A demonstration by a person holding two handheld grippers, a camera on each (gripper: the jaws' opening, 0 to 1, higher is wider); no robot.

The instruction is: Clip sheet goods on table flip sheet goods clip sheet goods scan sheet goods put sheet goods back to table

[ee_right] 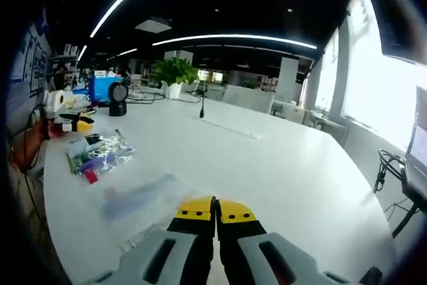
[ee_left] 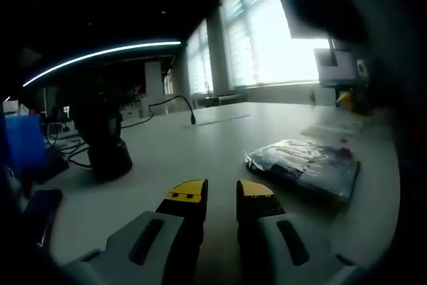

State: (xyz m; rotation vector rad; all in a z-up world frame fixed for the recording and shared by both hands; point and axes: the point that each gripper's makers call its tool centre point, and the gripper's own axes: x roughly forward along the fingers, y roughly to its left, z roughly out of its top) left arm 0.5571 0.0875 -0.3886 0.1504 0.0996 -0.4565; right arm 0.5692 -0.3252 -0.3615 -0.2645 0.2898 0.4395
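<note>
In the left gripper view, the left gripper hangs low over the white bench with its yellow-tipped fingers parted by a clear gap and nothing between them. A flat packet in clear wrap lies on the bench ahead and to the right of the fingers, apart from them. A dark scanner stands on the bench to the left, with cables trailing behind it. A thin black microphone rises farther back, near the bright windows.

In the right gripper view, the right gripper has its fingers pressed together, tips touching; whether anything thin is caught between them I cannot tell. A clear sheet lies flat on the bench just left of and below the tips. A second packet with coloured contents lies farther left, well apart from the fingers. A potted plant stands at the far end.
</note>
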